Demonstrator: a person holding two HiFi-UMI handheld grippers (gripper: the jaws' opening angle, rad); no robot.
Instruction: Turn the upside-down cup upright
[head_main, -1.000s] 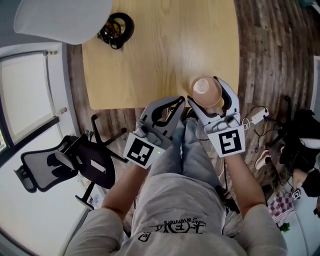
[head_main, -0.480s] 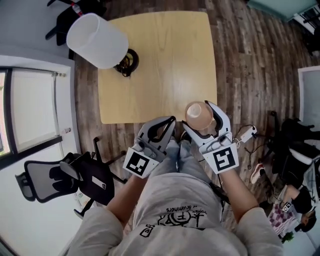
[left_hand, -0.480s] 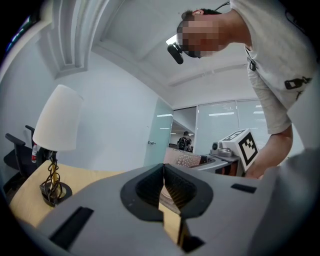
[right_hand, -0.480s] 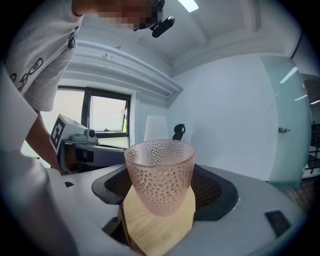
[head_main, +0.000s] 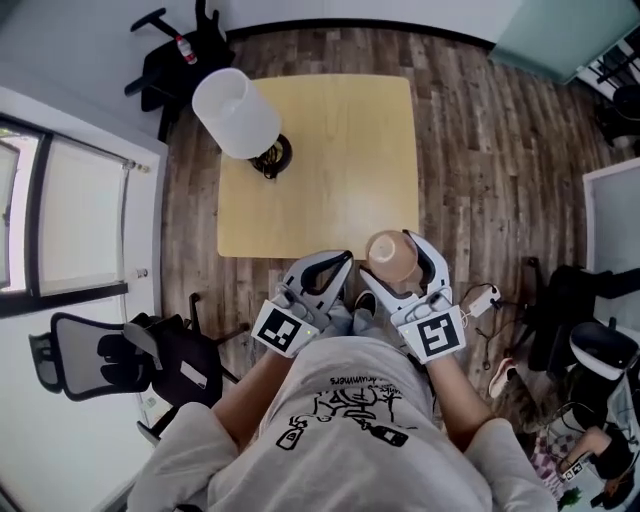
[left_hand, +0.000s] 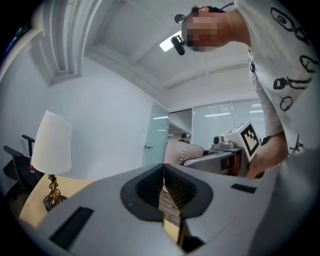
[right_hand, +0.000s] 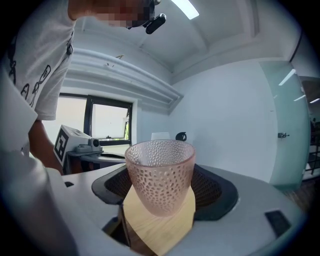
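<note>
Cup of pink dimpled glass (right_hand: 160, 172) stands mouth-up, clamped between the 2 jaws of the right gripper (right_hand: 161, 194) in the air near the front edge of the wooden table (head_main: 320, 170), while the left gripper (left_hand: 163, 192) is fully closed on nothing, so I judge the turning done and the next move a gentle lowering onto the table before the jaws open.

2 grippers (L gripper (head_main: 345, 259), R gripper (head_main: 397, 248)), 1 cup (head_main: 391, 263), 1 table (head_main: 340, 175), 1 lamp (head_main: 236, 112)
</note>
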